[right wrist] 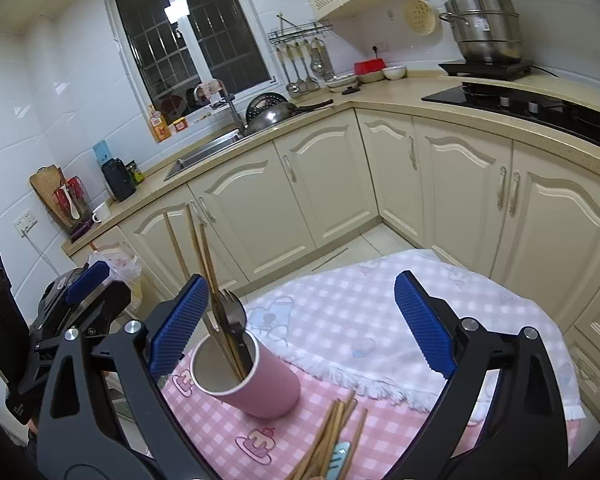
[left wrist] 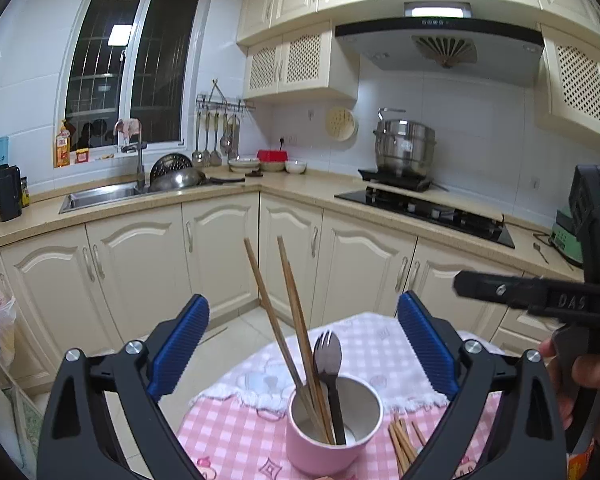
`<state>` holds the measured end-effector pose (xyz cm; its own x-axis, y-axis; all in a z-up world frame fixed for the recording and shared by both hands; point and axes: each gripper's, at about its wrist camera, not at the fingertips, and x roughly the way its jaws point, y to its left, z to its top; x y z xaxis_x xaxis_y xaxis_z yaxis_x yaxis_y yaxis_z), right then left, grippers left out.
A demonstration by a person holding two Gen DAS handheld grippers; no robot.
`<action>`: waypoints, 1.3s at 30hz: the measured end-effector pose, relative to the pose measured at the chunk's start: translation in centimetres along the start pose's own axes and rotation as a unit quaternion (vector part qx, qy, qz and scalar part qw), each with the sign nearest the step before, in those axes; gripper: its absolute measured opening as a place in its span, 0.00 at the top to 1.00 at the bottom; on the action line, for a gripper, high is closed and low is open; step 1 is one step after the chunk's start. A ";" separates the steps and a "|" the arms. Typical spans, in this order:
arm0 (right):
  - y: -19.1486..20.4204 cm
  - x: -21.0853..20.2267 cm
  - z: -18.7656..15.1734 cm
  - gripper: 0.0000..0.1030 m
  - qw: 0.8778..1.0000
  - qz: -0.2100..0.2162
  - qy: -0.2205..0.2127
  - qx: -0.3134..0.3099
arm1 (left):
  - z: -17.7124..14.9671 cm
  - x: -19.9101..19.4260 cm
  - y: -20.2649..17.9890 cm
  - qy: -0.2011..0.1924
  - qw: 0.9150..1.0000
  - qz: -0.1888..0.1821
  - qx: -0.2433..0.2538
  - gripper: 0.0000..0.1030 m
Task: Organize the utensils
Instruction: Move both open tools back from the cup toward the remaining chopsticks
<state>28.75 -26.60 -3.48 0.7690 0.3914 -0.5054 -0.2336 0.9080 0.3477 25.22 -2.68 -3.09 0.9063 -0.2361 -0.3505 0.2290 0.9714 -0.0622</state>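
Both fingers wide, empty; pink cup (left wrist: 332, 428) holds chopsticks (left wrist: 296, 320), spork (left wrist: 327, 350); loose chopsticks (right wrist: 332, 436) beside.

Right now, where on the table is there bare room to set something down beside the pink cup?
Free: the white checked towel beyond and right of the pink cup. Some pink cloth lies bare on the cup's near left. Crowded: the loose chopsticks near the front edge, just right of the cup.
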 end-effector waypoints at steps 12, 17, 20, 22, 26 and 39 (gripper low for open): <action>-2.8 -2.3 -1.7 0.10 0.999 -0.028 0.026 0.028 | -2.3 -1.2 -0.7 0.044 0.999 -0.011 0.011 0.09; -3.4 -2.6 -3.8 0.10 0.997 -0.044 0.061 0.028 | -3.8 -1.2 -1.8 0.074 0.997 -0.015 0.031 0.09; -3.9 -2.5 -5.3 0.10 0.995 -0.053 0.083 0.030 | -5.1 -0.8 -2.5 0.101 0.994 -0.021 0.040 0.09; -4.2 -2.5 -6.3 0.10 0.993 -0.056 0.096 0.033 | -6.1 -0.5 -2.9 0.120 0.991 -0.023 0.048 0.09; -5.0 -2.3 -8.1 0.10 0.991 -0.060 0.117 0.041 | -8.3 0.5 -3.6 0.164 0.984 -0.031 0.055 0.09; -6.5 -1.4 -11.2 0.10 0.983 -0.069 0.160 0.052 | -13.9 4.0 -5.8 0.269 0.958 -0.045 0.086 0.09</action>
<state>22.51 -31.44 -13.88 0.5583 0.3067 -0.7708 -0.0651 0.9425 0.3279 22.55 -8.92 -17.15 0.5755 -0.2283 -0.7853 0.3950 0.9184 0.0225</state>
